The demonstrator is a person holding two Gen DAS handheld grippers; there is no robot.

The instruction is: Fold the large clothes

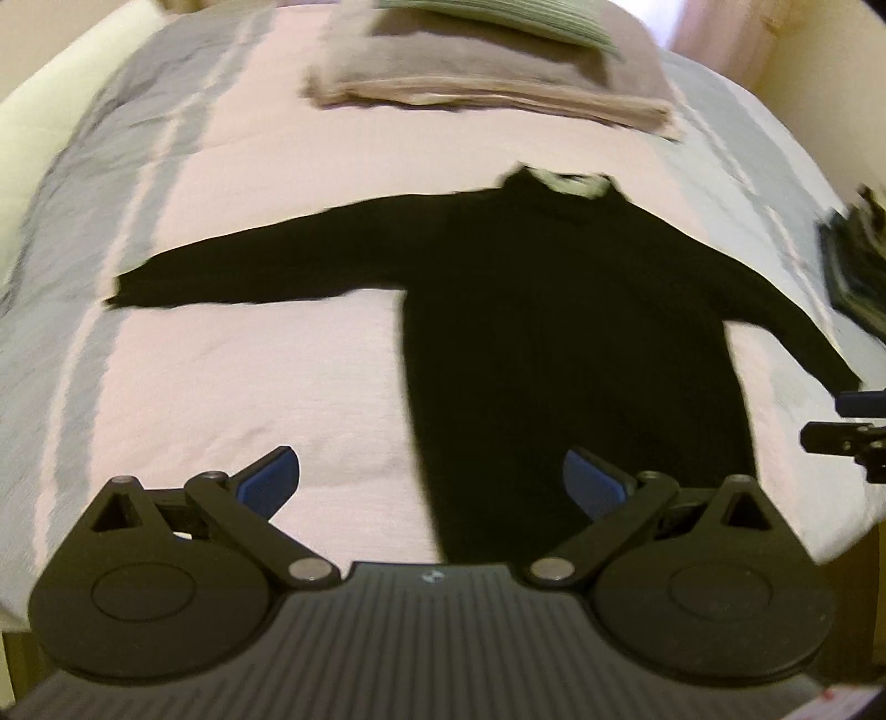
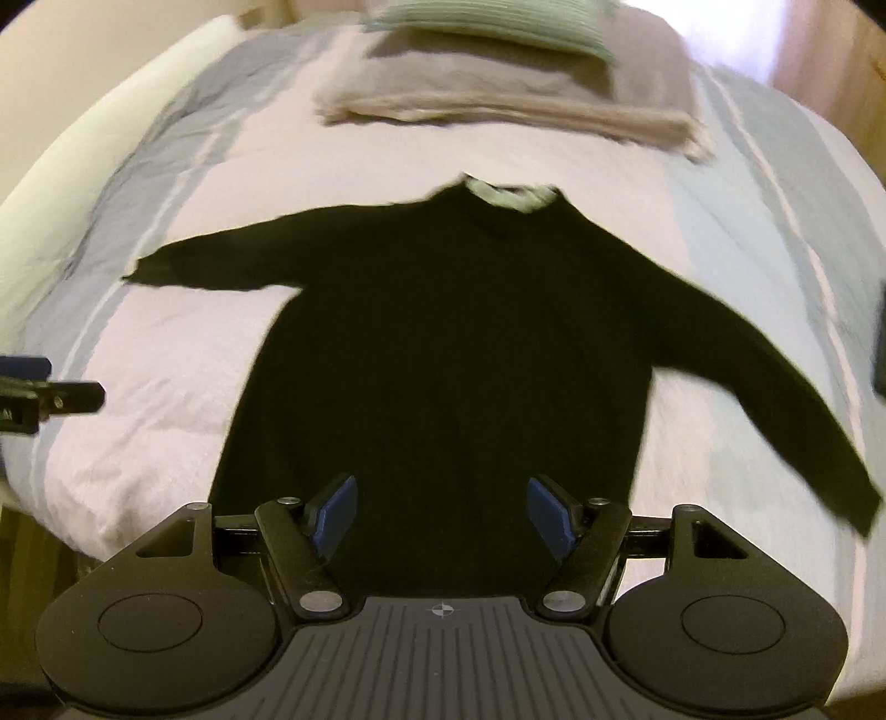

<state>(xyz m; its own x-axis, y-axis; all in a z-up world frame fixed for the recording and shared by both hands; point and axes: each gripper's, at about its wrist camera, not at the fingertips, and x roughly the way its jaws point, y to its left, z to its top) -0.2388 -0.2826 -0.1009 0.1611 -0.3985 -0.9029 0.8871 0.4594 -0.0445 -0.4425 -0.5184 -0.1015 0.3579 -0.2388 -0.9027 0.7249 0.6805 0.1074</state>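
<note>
Hovering at the bed's near edge, the left gripper (image 1: 431, 481) and right gripper (image 2: 441, 516) both spread their blue-padded fingers (image 1: 271, 477) wide, gripping nothing. The black long-sleeved knit sweater (image 2: 443, 343) lies flat on the pink-and-grey striped quilt (image 1: 232, 376), sleeves outspread, hem nearest. Toward the far edge sits a folded taupe blanket (image 1: 487, 83) under a green striped pillow (image 2: 498, 25). No writing is legible.

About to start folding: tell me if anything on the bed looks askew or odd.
Nothing stands out. The black sweater lies flat on the bed, sleeves spread, hem nearest. Both the left gripper and right gripper are open and empty.
</note>
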